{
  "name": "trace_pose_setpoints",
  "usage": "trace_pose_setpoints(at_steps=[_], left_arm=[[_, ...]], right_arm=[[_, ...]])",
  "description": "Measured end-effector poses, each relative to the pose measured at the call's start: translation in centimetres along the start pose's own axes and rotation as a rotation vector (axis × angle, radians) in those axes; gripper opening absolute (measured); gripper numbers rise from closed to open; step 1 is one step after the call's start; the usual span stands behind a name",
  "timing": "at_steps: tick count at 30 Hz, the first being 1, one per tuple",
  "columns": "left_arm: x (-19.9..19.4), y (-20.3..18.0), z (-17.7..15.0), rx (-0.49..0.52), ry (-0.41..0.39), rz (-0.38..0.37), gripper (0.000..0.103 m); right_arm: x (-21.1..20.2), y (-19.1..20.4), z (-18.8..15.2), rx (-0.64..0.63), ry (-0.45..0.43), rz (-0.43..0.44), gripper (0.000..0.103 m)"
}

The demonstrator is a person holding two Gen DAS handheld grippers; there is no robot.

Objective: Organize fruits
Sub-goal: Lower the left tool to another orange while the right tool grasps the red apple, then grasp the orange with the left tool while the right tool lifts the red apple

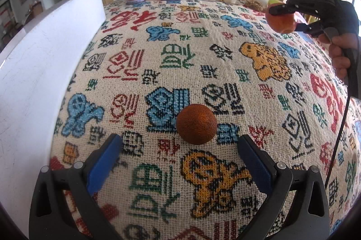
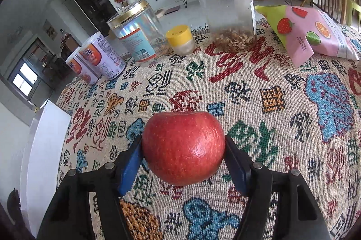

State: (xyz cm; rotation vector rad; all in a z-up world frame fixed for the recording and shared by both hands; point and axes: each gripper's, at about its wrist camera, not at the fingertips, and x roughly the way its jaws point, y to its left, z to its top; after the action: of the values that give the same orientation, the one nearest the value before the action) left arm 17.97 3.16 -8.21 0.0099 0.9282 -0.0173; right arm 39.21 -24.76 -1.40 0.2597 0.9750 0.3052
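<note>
Between right claw [image 2: 183, 157] pads, apple [image 2: 183, 147]

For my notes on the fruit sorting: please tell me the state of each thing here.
Apple: clamped in right gripper, off the cloth.
Orange fruit: resting on tablecloth, untouched.
Left gripper: open, empty.
Black-lidded jar: upright, lid on.
Snack bag: lying flat.

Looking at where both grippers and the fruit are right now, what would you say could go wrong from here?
1. The apple is pinched only at its sides by the right gripper, lifted above the tablecloth; its smooth skin might slip out.
2. The orange lies loose just ahead of the open left gripper; a nudge from a finger could roll it away.
3. The jars stand ahead of the apple; a careless swing might topple one.
</note>
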Motion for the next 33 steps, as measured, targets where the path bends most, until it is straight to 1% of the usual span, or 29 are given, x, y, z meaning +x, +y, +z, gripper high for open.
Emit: trace_pose_setpoints(at_steps=[3, 6, 9, 11, 12, 16, 20, 22, 23, 24, 25, 26, 27, 28, 29, 30, 31, 33], left_arm=[[0.0, 0.0, 0.0, 0.000, 0.000, 0.000, 0.102], [0.0, 0.0, 0.0, 0.000, 0.000, 0.000, 0.102], [0.0, 0.0, 0.0, 0.000, 0.000, 0.000, 0.103], [0.0, 0.0, 0.0, -0.001, 0.000, 0.000, 0.102], [0.0, 0.0, 0.0, -0.001, 0.000, 0.000, 0.102], [0.0, 0.0, 0.0, -0.001, 0.000, 0.000, 0.102], [0.0, 0.0, 0.0, -0.002, 0.000, -0.001, 0.102], [-0.1, 0.2, 0.1, -0.010, -0.002, -0.026, 0.102], [-0.3, 0.6, 0.0, -0.023, -0.011, -0.061, 0.102], [-0.7, 1.2, -0.1, -0.043, -0.025, -0.122, 0.102], [-1.0, 2.0, -0.1, -0.066, -0.036, -0.194, 0.102], [-1.4, 2.9, -0.3, -0.095, -0.039, -0.270, 0.102], [-1.6, 3.8, -0.6, -0.139, -0.042, -0.327, 0.102], [-1.9, 4.7, -0.8, -0.189, -0.053, -0.359, 0.102], [-2.0, 5.3, -1.0, -0.230, -0.059, -0.370, 0.102], [-2.1, 5.5, -0.9, -0.253, -0.057, -0.350, 0.101], [-2.1, 5.2, -0.7, -0.251, -0.051, -0.317, 0.101], [-1.8, 3.9, 0.1, -0.189, -0.028, -0.249, 0.100]], right_arm=[[-3.4, 2.4, -5.0, -0.108, -0.003, 0.033, 0.068], [-6.0, 4.1, -10.3, -0.158, -0.016, 0.045, 0.068], [-7.8, 5.3, -15.0, -0.225, -0.052, 0.006, 0.068], [-7.9, 5.3, -17.4, -0.257, -0.035, -0.037, 0.068], [-8.3, 5.2, -18.2, -0.258, -0.065, -0.040, 0.069], [-9.5, 5.0, -19.7, -0.251, -0.063, -0.059, 0.069], [-10.3, 4.6, -21.0, -0.247, -0.093, -0.062, 0.069], [-10.0, 4.6, -21.1, -0.238, -0.100, -0.062, 0.069], [-10.0, 4.5, -21.1, -0.233, -0.105, -0.063, 0.069], [-9.6, 4.3, -21.0, -0.219, -0.092, -0.067, 0.074], [-9.5, 4.0, -20.9, -0.197, -0.087, -0.081, 0.084], [-9.6, 3.6, -20.9, -0.170, -0.088, -0.094, 0.089], [-9.7, 3.1, -20.9, -0.139, -0.093, -0.091, 0.096], [-9.9, 2.5, -20.9, -0.112, -0.097, -0.072, 0.098], [-10.1, 2.0, -20.9, -0.086, -0.100, -0.047, 0.098], [-10.2, 1.4, -20.9, -0.058, -0.103, -0.022, 0.098], [-10.3, 0.9, -20.9, -0.037, -0.109, 0.000, 0.098], [-10.6, 0.3, -21.0, -0.012, -0.120, 0.031, 0.098]])
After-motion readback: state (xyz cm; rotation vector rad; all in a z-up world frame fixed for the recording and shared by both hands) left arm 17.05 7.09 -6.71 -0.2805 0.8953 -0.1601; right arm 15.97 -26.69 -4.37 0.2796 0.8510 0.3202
